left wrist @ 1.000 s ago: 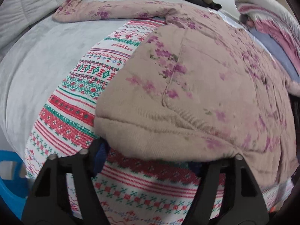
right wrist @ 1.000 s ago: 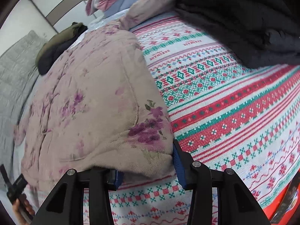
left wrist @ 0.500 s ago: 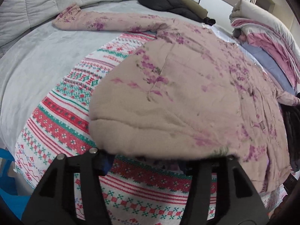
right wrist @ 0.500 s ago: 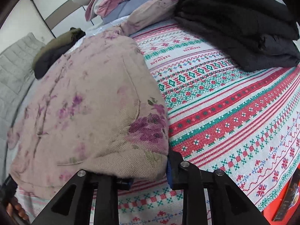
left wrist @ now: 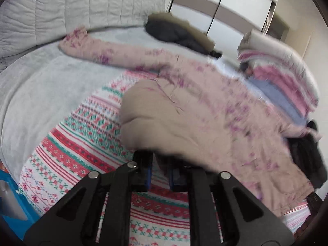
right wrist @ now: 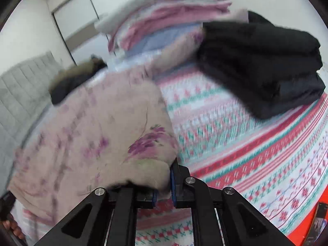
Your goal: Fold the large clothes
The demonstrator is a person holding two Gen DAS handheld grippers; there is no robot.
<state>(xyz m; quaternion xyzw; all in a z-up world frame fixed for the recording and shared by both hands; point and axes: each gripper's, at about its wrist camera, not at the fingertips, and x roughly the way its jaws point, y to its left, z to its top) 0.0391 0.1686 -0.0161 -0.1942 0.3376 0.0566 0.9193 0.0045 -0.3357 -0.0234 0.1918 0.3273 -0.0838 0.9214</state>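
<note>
My left gripper (left wrist: 160,174) is closing, its jaws narrow on the near hem of the coat (left wrist: 205,110); the fabric bunches between them, though blur hides how firmly. The coat lies spread across the patterned blanket (left wrist: 82,153) on the bed, one sleeve (left wrist: 106,51) reaching left of its body onto the grey sheet (left wrist: 41,86). My right gripper (right wrist: 164,186) is clamped tight on the coat's (right wrist: 92,127) other hem corner. Right of the coat sits a dark folded pile (right wrist: 260,65); behind it, stacked quilts (right wrist: 168,20).
</note>
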